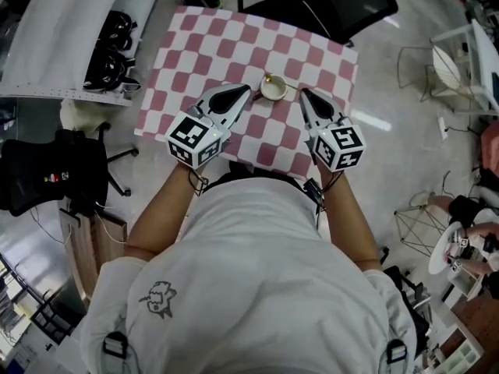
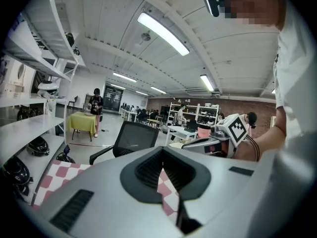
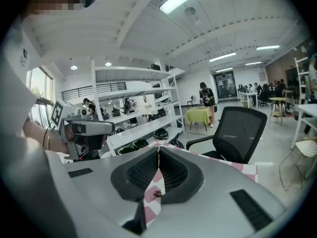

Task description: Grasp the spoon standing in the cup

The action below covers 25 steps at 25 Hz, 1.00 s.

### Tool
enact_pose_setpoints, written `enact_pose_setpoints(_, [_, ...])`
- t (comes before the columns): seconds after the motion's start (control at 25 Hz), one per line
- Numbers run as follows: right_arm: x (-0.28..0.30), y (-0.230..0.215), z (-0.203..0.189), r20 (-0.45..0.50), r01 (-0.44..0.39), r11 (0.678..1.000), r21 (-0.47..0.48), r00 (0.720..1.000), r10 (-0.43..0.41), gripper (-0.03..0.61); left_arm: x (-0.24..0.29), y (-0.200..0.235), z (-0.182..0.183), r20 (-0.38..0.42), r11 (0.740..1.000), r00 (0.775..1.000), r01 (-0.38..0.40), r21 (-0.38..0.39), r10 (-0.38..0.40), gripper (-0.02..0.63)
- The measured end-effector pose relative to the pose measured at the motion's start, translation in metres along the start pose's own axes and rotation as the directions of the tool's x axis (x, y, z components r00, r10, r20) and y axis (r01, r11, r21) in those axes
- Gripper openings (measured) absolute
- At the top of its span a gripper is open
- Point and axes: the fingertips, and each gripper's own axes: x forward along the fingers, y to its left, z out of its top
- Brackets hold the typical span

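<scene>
1. At the centre of the head view, the table [image 1: 203, 45], covered with a pink-and-white chequered cloth, forms the work area. A black chair [image 1: 343, 2] stands at its far edge.
2. The left gripper [image 1: 246, 90] sits just left of the cup. Its jaws are pressed together at the tips and pinch nothing.
3. The right gripper [image 1: 303, 93] sits just right of the cup. Its jaws also meet at the tips and are empty.
4. The cup [image 1: 273, 90] is small and pale. It stands on the cloth between the two gripper tips.
5. The spoon [image 1: 268, 79] shows only as a small glint at the cup's far rim, and its lean cannot be read.
   - Expected handling: light, stiff and smooth, so likely to slip. The cup may tip under side load.
   - Recommended hold: spread one claw, then clamp the handle above the rim across its flat faces.
</scene>
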Motion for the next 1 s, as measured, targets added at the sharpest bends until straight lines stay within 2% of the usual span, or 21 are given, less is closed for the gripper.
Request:
enact_pose_setpoints(0.16, [-0.011, 0.024, 0.022, 0.046, 0.002, 0.998, -0.058, 0.999, 0.001, 0.034, -0.024, -0.005, 0.017, 0.045, 1.000, 0.999, -0.010, 0.025, 0.009, 0.014])
enact_pose_setpoints(0.36, [-0.022, 0.048, 0.041, 0.087, 0.008, 0.996, -0.093, 0.996, 0.000, 0.033, -0.048, -0.014, 0.021, 0.078, 0.999, 0.997, -0.006, 0.033, 0.004, 0.014])
enact_pose_setpoints(0.68, [-0.043, 0.066, 0.038, 0.094, 0.037, 0.996, -0.087, 0.995, -0.029, 0.034, -0.067, -0.030, 0.022, 0.106, 0.999, 0.994, 0.028, 0.042, -0.032, 0.014])
enact_pose_setpoints(1.0, [-0.066, 0.064, 0.030, 0.089, 0.034, 0.993, -0.109, 0.996, -0.024, 0.034, -0.064, -0.039, 0.010, 0.107, 0.999, 0.994, 0.020, 0.032, -0.023, 0.014])
